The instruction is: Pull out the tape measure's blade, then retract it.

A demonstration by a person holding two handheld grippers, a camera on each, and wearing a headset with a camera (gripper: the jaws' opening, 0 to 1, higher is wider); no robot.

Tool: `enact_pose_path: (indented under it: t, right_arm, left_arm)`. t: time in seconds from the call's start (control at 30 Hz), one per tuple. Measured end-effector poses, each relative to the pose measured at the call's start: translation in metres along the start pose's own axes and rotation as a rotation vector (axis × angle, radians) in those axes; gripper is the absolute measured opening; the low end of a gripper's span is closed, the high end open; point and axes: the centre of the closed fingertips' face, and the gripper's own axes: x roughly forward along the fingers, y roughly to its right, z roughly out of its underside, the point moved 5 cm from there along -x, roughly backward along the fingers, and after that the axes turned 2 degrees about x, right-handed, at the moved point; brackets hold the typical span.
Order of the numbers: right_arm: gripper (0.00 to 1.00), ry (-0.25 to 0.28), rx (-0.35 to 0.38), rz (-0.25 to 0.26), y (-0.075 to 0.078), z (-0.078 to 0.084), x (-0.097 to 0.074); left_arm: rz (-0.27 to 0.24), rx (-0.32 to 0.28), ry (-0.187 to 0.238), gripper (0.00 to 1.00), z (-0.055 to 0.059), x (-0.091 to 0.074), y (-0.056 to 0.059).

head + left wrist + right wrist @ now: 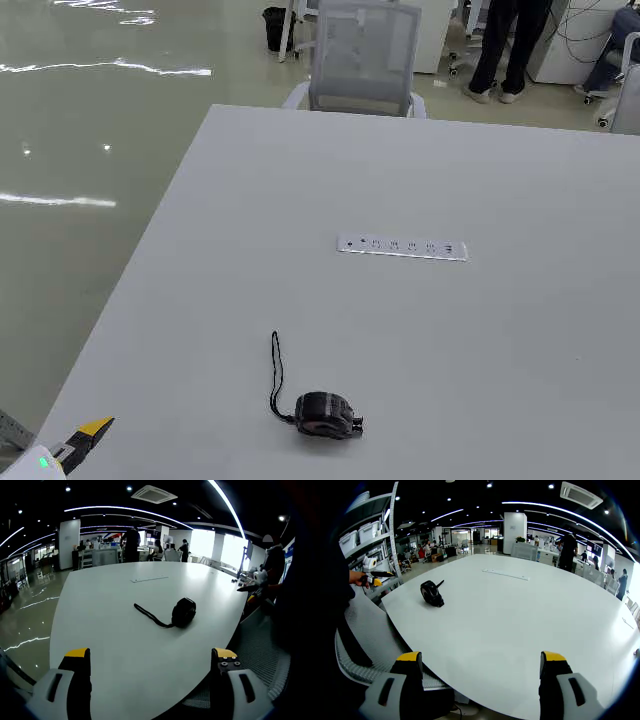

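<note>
Both grippers (151, 653) (481, 656) well short of tape measure (325, 414)

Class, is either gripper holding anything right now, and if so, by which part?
Nothing is held. The left gripper and right gripper both stand open and empty, short of the tape measure, which lies untouched on the table.
</note>
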Motion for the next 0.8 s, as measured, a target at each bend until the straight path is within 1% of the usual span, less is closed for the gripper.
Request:
enact_pose_path:
  t: [0.2,0.27,0.47,0.6,0.8]
  right_arm:
    - [1.00,0.002,-0.002,0.000,0.0012,0.0010,0.0000]
    - [1.00,0.002,-0.003,0.000,0.0016,0.0022,0.0003]
    - [0.99,0.000,-0.005,-0.004,0.0021,0.0029,0.0010]
    - [0.99,0.001,-0.005,-0.006,0.0023,0.0019,0.0009]
    - [0.99,-0.004,-0.010,-0.015,0.0003,0.0017,0.0013]
  left_arm:
    - [-0.005,0.000,-0.003,0.99,0.0032,-0.0017,-0.0026]
    - [-0.006,0.000,-0.004,0.99,0.0016,-0.0024,-0.0009]
    - [-0.008,0.001,-0.006,0.99,0.0052,-0.0027,-0.0049]
    - [-0.009,0.004,-0.008,0.99,0.0009,-0.0029,-0.0009]
    - [-0.004,0.005,-0.009,0.99,0.0048,-0.0010,-0.0035]
